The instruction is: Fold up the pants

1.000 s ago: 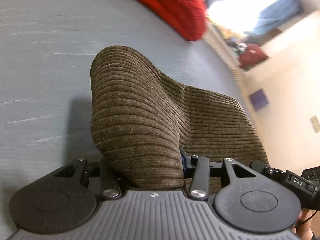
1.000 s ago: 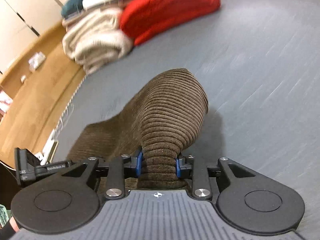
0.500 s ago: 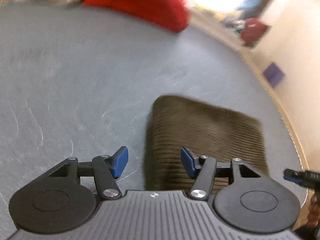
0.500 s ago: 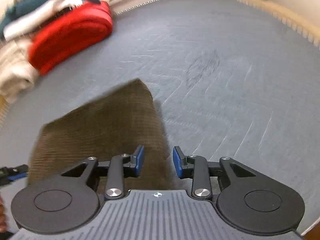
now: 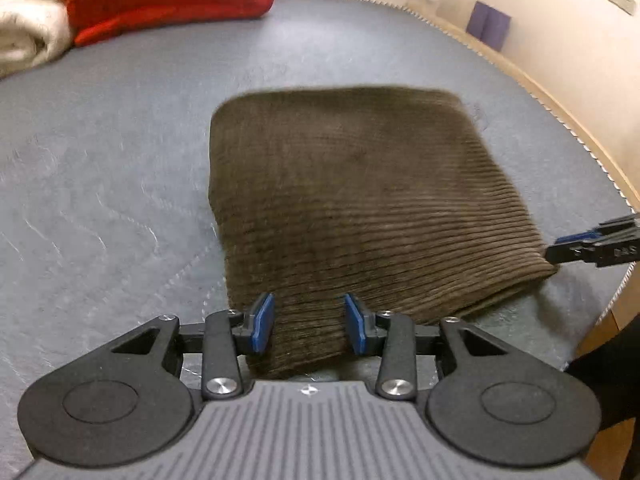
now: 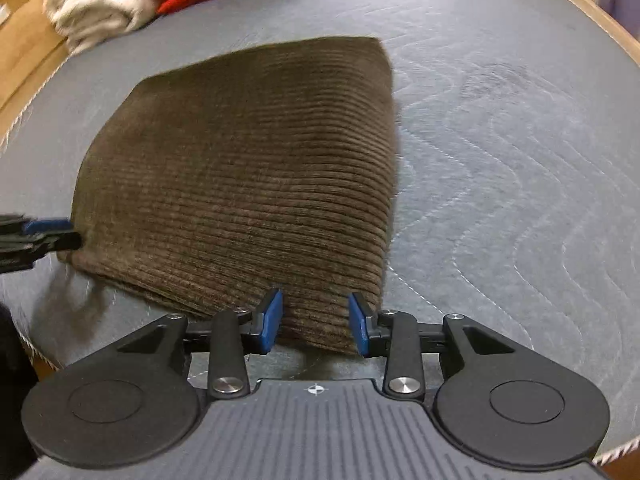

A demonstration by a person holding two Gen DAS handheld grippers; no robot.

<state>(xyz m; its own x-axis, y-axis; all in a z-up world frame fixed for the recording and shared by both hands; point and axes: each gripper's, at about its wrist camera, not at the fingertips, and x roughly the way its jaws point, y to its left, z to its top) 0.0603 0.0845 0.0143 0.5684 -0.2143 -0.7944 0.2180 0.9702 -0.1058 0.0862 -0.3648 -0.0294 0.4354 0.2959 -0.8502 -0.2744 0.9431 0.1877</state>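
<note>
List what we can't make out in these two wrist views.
- Near edge of the brown pants, left view: hidden behind the left tongs.
- Same edge, right view: behind the right tongs.
- Layers in the fold: underside hidden.
- Cream pile: cut off by the frame, blurred.
</note>
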